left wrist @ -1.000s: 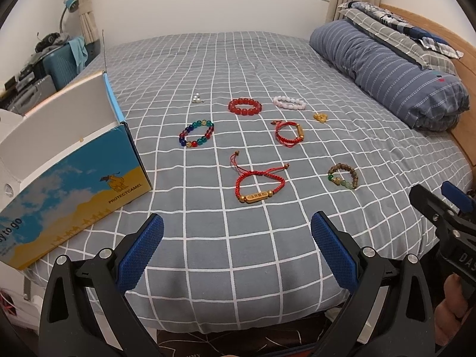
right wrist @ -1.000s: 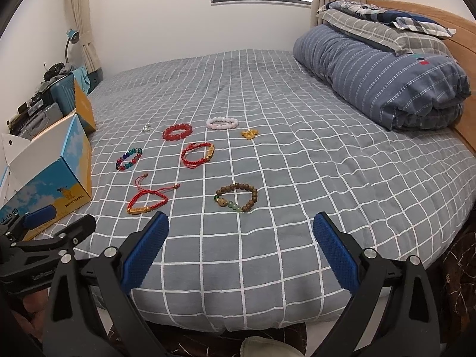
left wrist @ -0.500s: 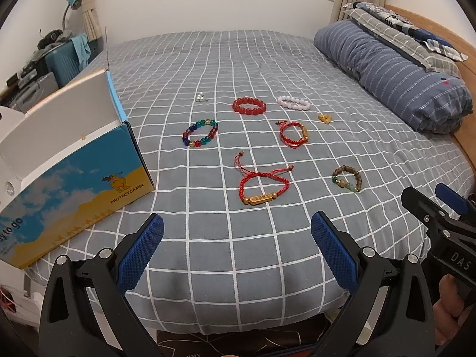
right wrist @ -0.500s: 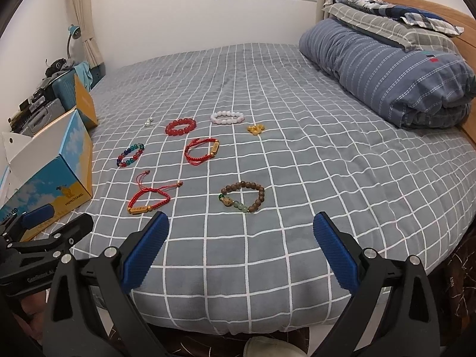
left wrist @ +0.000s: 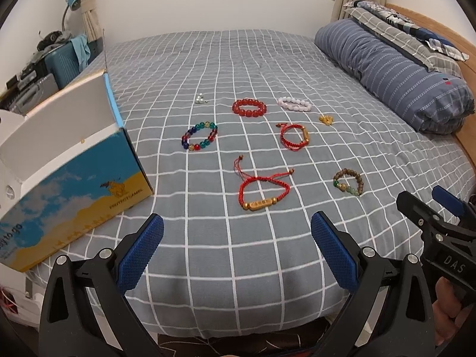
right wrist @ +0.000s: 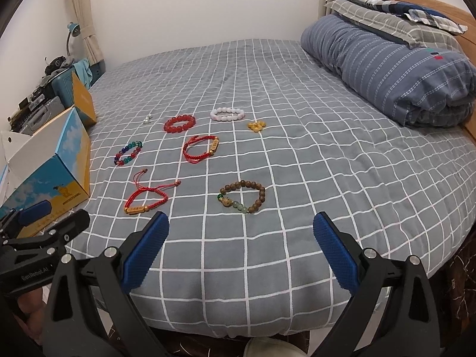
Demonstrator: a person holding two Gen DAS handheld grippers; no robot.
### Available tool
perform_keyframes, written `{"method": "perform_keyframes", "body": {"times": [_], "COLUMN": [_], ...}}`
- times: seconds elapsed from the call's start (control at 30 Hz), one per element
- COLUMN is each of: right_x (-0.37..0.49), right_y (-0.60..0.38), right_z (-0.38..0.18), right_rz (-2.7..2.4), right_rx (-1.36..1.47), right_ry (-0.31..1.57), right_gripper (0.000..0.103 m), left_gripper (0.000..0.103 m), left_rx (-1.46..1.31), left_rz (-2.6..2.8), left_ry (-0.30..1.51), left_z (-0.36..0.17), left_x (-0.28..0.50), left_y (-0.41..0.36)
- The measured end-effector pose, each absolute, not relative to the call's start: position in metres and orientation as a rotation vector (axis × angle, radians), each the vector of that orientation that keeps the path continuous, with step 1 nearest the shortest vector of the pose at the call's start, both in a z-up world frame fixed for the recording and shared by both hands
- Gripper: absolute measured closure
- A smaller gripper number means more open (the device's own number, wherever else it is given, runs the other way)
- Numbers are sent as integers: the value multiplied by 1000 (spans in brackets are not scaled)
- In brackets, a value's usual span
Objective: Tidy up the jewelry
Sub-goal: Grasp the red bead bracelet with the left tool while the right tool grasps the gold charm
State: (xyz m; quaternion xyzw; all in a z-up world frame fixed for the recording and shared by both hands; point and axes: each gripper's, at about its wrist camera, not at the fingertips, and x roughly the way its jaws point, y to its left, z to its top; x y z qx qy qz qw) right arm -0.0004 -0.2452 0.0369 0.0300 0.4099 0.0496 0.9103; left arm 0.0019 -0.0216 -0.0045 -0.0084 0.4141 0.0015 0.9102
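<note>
Left wrist view: jewelry on bed (left wrist: 238, 59).
Box (left wrist: 74, 184) beside seven bracelets; left gripper (left wrist: 237, 247) and right gripper (right wrist: 241, 247) jaws released, empty.

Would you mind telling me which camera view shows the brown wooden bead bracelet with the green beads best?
The right wrist view shows it best: the brown bead bracelet lies near the frame's centre, just ahead of the open right gripper, each bead distinct. In the left wrist view the bracelet sits off to the right, smaller and more distorted, though fully visible.

Bright, even daylight; fisheye-warped edges
</note>
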Motion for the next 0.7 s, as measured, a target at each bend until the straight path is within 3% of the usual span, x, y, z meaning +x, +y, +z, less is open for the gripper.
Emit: {"method": "perform_keyframes", "body": {"times": [0.33,0.7], "right_x": [73,217], "right_y": [-254,-261], "right_z": [39,-7], "right_rz": [106,70], "right_rx": [51,34], "right_ry": [872,998], "right_gripper": [9,13], "left_gripper": [6,6], "left_rx": [22,3], "left_rz": [11,37], "left_ry": [836,972], "left_z": [13,-47], "left_x": [96,255], "left_y": [-29,-19]}}
